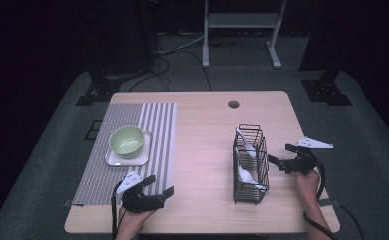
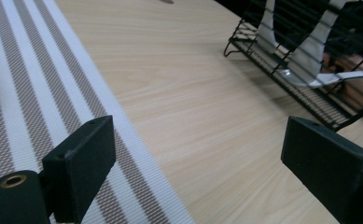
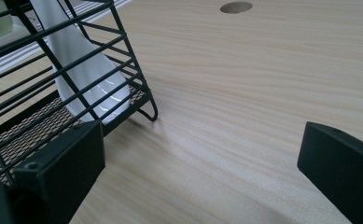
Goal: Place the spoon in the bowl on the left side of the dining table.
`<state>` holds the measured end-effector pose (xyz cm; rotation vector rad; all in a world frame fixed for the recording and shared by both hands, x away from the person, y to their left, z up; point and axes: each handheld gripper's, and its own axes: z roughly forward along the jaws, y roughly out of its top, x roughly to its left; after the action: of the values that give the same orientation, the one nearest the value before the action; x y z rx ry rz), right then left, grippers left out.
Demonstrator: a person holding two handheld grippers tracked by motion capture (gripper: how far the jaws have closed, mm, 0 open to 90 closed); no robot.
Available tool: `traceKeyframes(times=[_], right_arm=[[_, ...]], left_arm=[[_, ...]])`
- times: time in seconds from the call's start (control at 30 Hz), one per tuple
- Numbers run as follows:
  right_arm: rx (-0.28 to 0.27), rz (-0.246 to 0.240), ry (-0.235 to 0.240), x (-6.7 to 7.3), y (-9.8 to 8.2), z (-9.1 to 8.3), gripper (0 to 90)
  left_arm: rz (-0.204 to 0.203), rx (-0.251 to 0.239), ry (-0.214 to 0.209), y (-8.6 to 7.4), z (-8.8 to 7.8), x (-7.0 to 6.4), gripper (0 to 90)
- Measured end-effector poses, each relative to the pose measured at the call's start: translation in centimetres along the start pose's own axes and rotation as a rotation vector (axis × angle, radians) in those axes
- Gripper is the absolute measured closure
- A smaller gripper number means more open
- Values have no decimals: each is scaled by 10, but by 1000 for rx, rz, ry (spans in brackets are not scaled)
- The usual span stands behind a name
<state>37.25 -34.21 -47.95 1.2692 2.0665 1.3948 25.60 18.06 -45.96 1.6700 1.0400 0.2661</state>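
high view: wire basket (image 1: 251, 165) just beside right gripper (image 1: 280, 156).

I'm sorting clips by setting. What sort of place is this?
Probably a lab or studio rigged for recording, not a home: dark surroundings, cables trailing over grey carpet, a lone wooden table staged with a bowl and a wire basket.

A lab or studio set up for recording: a lone wooden table (image 1: 202, 150) with a cable hole (image 1: 233, 104) stands on grey carpet (image 1: 362, 150), black curtains all round, cables (image 1: 182, 50) trailing at upper centre, and metal stand legs (image 1: 242, 30) at top.
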Motion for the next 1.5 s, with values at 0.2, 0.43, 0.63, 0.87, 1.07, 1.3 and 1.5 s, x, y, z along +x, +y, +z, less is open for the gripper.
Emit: traceKeyframes(times=[0.2,0.43,0.63,0.87,1.07,1.3,1.5], right_arm=[[-3,8,4,0,0,-1,0],[-5,9,6,0,0,-1,0],[-2,8,5,0,0,-1,0],[-2,8,4,0,0,-1,0],[-5,12,7,-1,0,-1,0],[-7,16,8,-1,0,-1,0],[-16,22,12,-2,0,-2,0]], left_arm=[[4,2,-32,6,2,-8,93],[-2,16,-73,11,13,-15,92],[9,9,-114,20,22,-28,92],[33,-3,-150,36,27,-43,92],[36,12,-181,48,35,-53,92],[47,19,-196,56,45,-63,92],[51,25,-204,60,53,-69,92]])
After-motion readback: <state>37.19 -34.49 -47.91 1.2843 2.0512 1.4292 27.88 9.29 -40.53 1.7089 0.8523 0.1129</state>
